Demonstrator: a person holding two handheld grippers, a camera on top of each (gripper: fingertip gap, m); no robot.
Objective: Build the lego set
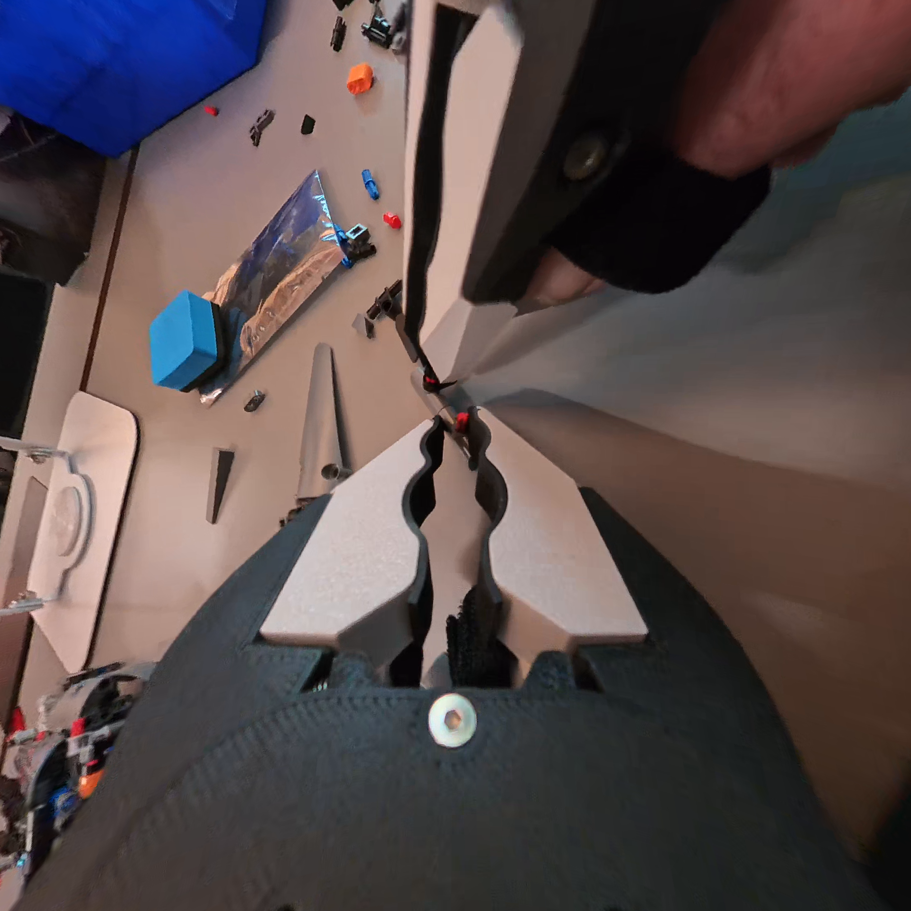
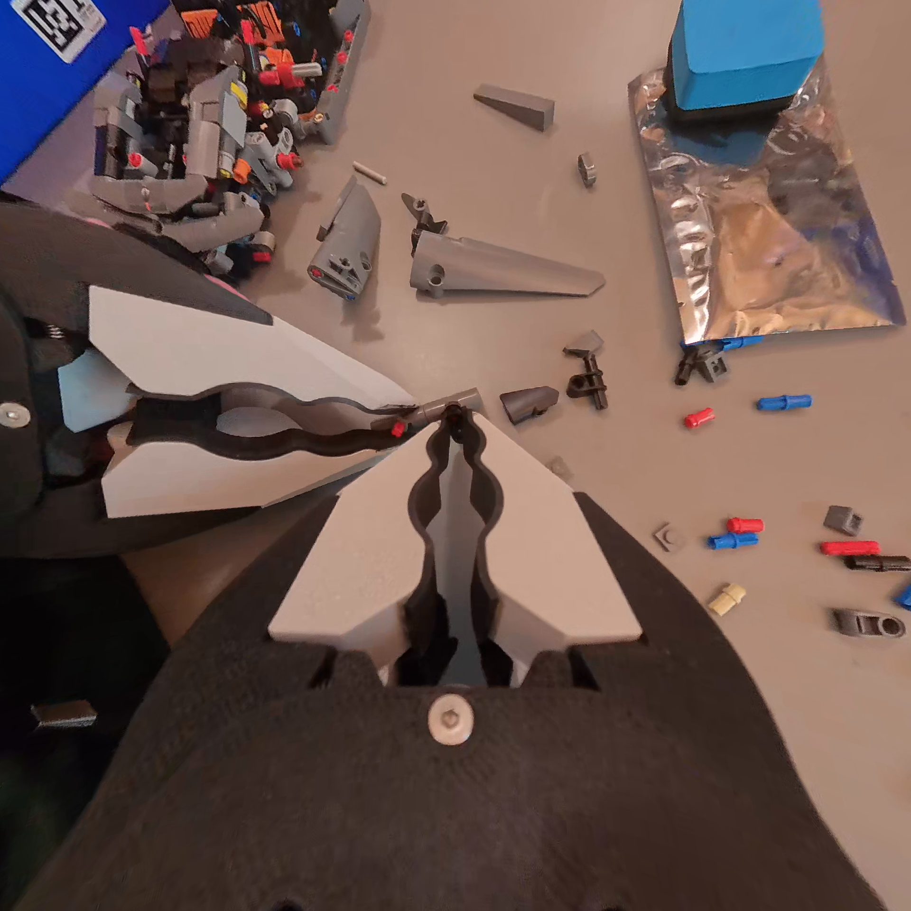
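Both tools meet above the desk (image 2: 493,162). Left tool (image 2: 411,421) clenched on grey connector (image 2: 446,400) bearing a red pin (image 2: 397,429). Right tool (image 2: 456,428) grasping a black pin (image 2: 454,419) at the connector's middle. Half-built model (image 2: 197,133) at 11 o'clock; long grey panel (image 2: 498,268) at 12.

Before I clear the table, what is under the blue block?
The blue block sits on a silver foil bag, on the bag's end. Whether anything lies beneath the block's base or the bag is hidden.
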